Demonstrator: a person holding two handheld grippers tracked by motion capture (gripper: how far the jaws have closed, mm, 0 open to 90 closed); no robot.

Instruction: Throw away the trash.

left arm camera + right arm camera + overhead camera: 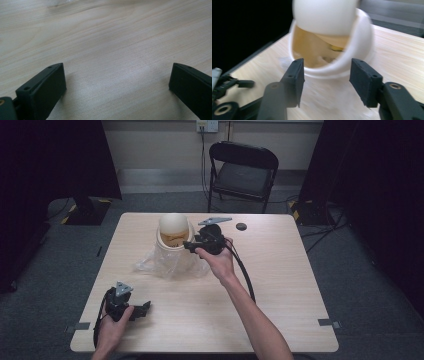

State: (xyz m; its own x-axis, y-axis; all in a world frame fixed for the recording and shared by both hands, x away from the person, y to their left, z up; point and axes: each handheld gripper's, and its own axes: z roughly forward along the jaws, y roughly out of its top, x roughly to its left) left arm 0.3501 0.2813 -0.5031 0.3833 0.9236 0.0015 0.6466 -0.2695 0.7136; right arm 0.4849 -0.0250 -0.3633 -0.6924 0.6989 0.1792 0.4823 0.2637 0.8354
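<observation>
A cream round container (172, 256) stands on the far middle of the wooden table (280, 270), on a crumpled clear plastic bag (145, 266). Its domed lid (173, 224) is tipped up, and something yellowish lies inside. My right gripper (189, 245) sits at the container's right rim. In the right gripper view its jaws (325, 75) stand apart before the container's rim (362, 42), under the lid (324, 15), with nothing pinched. My left gripper (145, 309) rests near the front left edge, open (117, 80) over bare wood.
A small dark round object (241, 226) lies on the table behind the right hand. A black folding chair (243, 170) stands beyond the far edge. The right gripper's cable (245, 270) trails along the forearm.
</observation>
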